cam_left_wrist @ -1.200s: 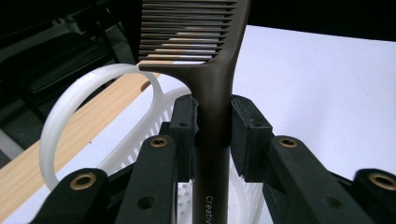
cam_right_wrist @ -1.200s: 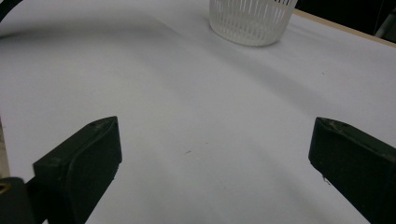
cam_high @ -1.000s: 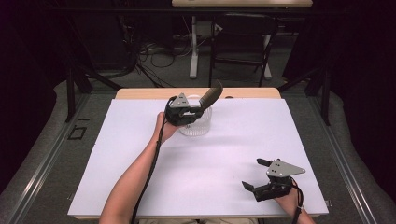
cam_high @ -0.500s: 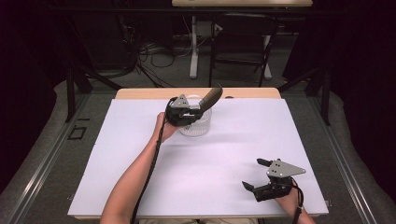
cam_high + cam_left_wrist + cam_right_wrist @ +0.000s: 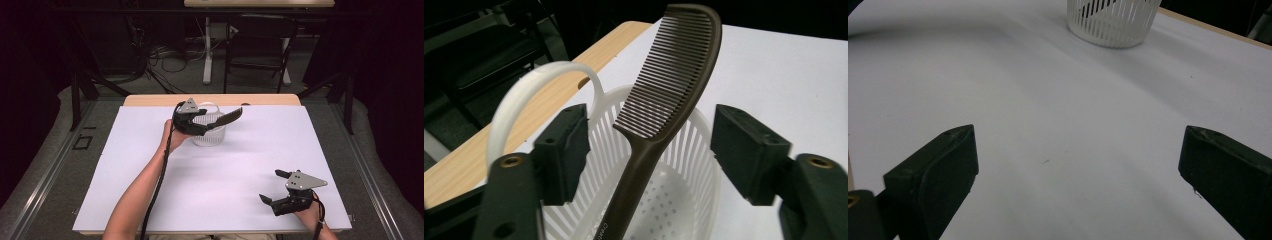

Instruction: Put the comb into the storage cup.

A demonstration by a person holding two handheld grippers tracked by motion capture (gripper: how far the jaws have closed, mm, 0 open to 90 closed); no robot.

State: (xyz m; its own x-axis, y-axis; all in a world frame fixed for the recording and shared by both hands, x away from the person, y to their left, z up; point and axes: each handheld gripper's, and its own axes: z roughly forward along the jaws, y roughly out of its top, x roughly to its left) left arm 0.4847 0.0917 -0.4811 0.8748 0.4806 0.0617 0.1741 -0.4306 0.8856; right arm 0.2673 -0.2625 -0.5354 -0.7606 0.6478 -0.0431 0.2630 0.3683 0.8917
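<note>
Near edge, person's right: right gripper [image 5: 274, 188] rests low on the white table cover [image 5: 260, 150], hand [image 5: 309, 215] behind it at the table's front, wrist bent so the jaws point toward the table's middle; jaws stand wide apart, nothing between them, bare sheet ahead in the right gripper view.

Mid-table: left forearm [image 5: 145, 192] reaches forward on a diagonal from the bottom edge; left hand [image 5: 174, 139] raised off the sheet, gripping from below.

Far: left gripper [image 5: 649, 145] held over the white slotted basket [image 5: 209, 131], aimed toward the person's right; its jaws have just been opening; dark brown comb [image 5: 664, 95] stands tilted between the pads, touching neither, handle end down inside the basket, teeth end jutting past the rim; basket handle [image 5: 531, 95] arches up beside one jaw.
</note>
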